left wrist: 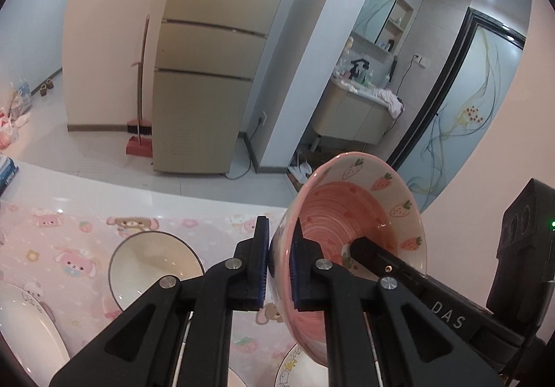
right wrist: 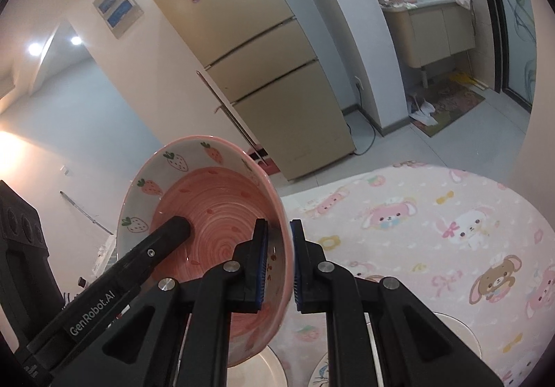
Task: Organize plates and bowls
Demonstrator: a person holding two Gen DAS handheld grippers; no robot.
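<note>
Now both grippers, left [left wrist: 279, 262] and right [right wrist: 279, 262], clench the pink bowl's [right wrist: 222, 213] rim, carrying it; next, a stack to set it on.

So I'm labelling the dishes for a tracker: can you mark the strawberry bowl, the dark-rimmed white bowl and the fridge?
strawberry bowl [left wrist: 347, 213], left wrist view, on its pink inside.
dark-rimmed white bowl [left wrist: 152, 258], left wrist view, on its pale inside.
fridge [right wrist: 277, 85], right wrist view, on its middle door.

Black left gripper [left wrist: 280, 262]; blue-padded fingers [left wrist: 262, 262]; silver screws; white "DAS" lettering.
</note>
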